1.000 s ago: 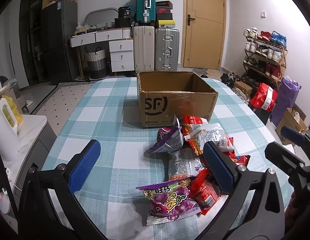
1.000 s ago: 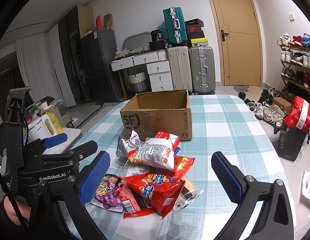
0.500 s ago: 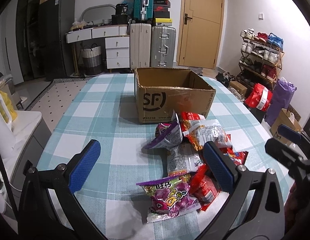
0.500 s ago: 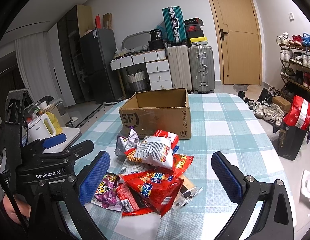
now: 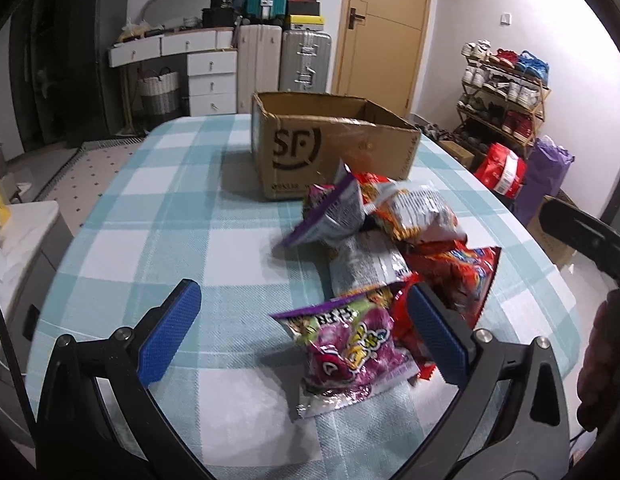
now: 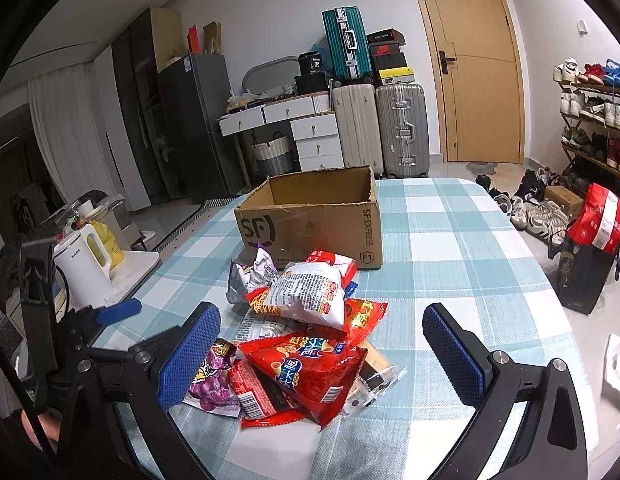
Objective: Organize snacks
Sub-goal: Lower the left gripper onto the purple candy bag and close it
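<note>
Snack bags (image 6: 310,336) sit piled on the checked table (image 6: 450,248) just before the cardboard box (image 6: 310,216), both our grippers (image 5: 301,332) (image 6: 322,352) gaping empty, and we reckon they're light, crinkly, slippery, so pinch a sealed edge.

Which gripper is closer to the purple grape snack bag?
Left. The left gripper is open right over the purple grape snack bag; the right gripper, also open, frames the red bags beside it.
</note>
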Tool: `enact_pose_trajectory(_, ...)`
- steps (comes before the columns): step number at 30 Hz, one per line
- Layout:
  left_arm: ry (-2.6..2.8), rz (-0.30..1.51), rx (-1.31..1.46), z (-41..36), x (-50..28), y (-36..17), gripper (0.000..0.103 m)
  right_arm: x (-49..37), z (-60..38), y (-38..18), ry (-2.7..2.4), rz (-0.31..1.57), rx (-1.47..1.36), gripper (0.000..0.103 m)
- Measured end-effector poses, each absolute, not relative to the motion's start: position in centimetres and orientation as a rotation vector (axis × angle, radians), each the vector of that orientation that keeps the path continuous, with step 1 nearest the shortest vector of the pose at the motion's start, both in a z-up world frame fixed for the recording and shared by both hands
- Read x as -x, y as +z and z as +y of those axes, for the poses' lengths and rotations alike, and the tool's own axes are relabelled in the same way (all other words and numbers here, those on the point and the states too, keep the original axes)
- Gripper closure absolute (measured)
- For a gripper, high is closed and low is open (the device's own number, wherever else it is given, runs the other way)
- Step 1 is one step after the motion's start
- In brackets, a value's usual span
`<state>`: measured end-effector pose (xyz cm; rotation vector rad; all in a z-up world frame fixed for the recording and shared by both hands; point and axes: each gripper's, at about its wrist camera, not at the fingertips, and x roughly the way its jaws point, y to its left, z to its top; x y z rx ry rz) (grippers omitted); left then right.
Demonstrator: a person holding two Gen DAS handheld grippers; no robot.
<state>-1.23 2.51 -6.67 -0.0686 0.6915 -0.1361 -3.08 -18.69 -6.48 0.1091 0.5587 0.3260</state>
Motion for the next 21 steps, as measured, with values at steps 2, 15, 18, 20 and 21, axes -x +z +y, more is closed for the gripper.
enact_pose_trajectory(2, -0.151, 0.700, 0.068, 2.2, 1.1, -7.1, 0.001, 2.9, -18.6, -6.6, 0.325, 0.563, -0.109, 0.000)
enact_pose_trajectory(15, -0.196, 0.808, 0.109, 2.0, -1.5, -10.9, 0.008, 2.4, -19.0, -7.8, 0.312, 0.601, -0.124, 0.000)
enact_pose_trajectory(18, -0.279, 0.869, 0.172, 2.5, -2.6, -12.0, 0.035, 2.3, -19.1, -8.0, 0.310, 0.611, -0.128, 0.000)
enact_pose_trajectory(20, -0.320, 0.882, 0.224, 3.1, -3.2, -12.5, 0.055, 2.3, -19.1, -8.2, 0.314, 0.617, -0.130, 0.000)
enact_pose_trajectory(21, -0.351, 0.887, 0.244, 3.3, -3.3, -12.6, 0.059, 2.2, -19.0, -8.3, 0.317, 0.619, -0.129, 0.000)
